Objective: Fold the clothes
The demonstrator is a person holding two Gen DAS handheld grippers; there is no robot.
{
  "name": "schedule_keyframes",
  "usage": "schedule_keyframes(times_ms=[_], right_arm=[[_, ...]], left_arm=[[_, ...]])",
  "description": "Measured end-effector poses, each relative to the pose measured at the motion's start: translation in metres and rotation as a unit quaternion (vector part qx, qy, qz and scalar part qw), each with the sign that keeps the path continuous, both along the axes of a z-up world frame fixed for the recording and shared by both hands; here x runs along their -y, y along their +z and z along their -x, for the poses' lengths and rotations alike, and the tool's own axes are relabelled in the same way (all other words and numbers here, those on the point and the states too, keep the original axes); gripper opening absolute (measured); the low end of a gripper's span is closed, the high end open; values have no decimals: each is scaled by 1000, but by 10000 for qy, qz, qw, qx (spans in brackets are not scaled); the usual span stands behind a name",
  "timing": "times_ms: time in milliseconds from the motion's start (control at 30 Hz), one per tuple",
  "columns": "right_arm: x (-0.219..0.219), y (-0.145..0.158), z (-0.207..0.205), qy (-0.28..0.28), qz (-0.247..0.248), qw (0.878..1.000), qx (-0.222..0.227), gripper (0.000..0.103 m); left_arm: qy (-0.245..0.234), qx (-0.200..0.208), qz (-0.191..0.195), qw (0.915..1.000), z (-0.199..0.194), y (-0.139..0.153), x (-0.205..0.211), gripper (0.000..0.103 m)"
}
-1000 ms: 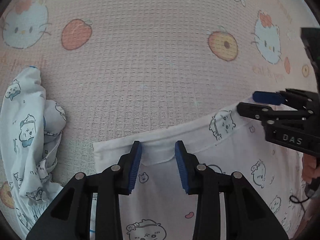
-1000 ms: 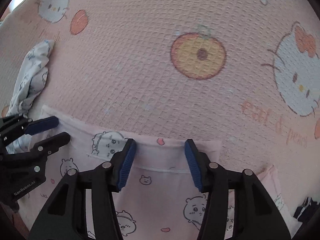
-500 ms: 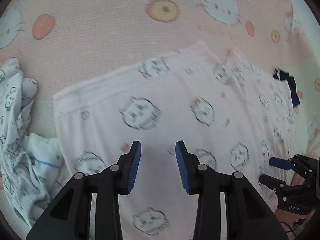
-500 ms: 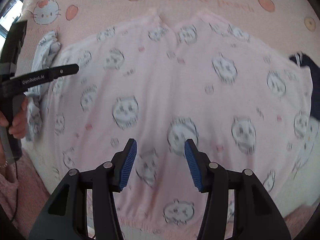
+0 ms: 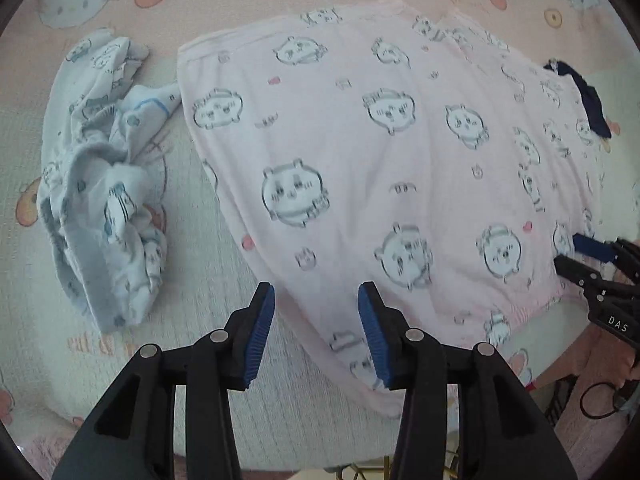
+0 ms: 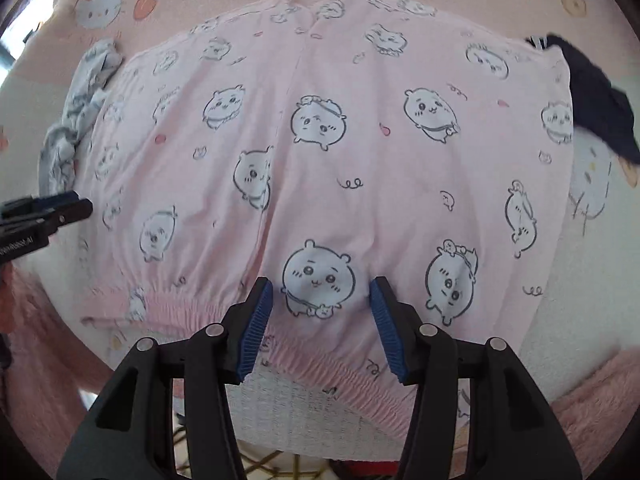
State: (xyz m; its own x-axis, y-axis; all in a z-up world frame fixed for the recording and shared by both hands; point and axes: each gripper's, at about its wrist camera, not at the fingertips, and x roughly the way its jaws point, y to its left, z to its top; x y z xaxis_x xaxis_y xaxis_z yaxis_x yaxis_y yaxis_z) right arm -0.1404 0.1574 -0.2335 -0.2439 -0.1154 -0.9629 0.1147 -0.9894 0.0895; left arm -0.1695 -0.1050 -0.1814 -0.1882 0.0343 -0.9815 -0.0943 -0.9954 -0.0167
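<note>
Left wrist view: the left gripper [image 5: 316, 320], black with blue ribbed pads, hangs over the near left edge of the pink cotton shorts printed with white cartoon animals [image 5: 380, 168]; its jaws are opening and grip nothing. The shorts lie spread flat on the pink waffle-weave bed cover with cat and peach prints [image 5: 208, 0]. Only this view shows in full the crumpled pale-blue printed garment [image 5: 104, 184], lying just beside the shorts' left edge. The right gripper [image 5: 576, 250] pokes in at the right, over the waistband end.

Right wrist view: the right gripper [image 6: 320, 316] stands half wide, empty, above the shirred elastic waistband [image 6: 192, 306], seen clearly only here, as is the shorts' centre seam. One dark navy cloth [image 6: 600, 108] lies at the shorts' far right corner. Three garments in all, two grippers.
</note>
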Motion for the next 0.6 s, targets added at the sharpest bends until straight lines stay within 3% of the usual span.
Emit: schedule_keyframes(times_ms=[67, 100, 167, 300, 367, 500, 600], right_arm=[[0, 1, -10, 104, -72, 9999, 14, 52], [-7, 1, -13, -63, 98, 9999, 100, 53], [-18, 2, -20, -335, 364, 9985, 217, 53], [-20, 1, -35, -200, 121, 9994, 239, 53], [-22, 0, -40, -175, -58, 9995, 247, 53], [-37, 14, -42, -490, 363, 9981, -110, 53], [-50, 20, -38, -824, 347, 9955, -319, 53]], left_arm=[[-133, 273, 27, 9995, -23, -9, -4, 46], [-246, 219, 172, 9993, -32, -10, -6, 47], [-390, 174, 459, 9980, -47, -10, -8, 57], [-284, 314, 460, 9980, -61, -12, 2, 59], [-230, 164, 467, 9985, -66, -4, 5, 59], [-206, -371, 390, 9983, -68, 15, 2, 59], [-468, -257, 703, 9961, -69, 8, -17, 59]])
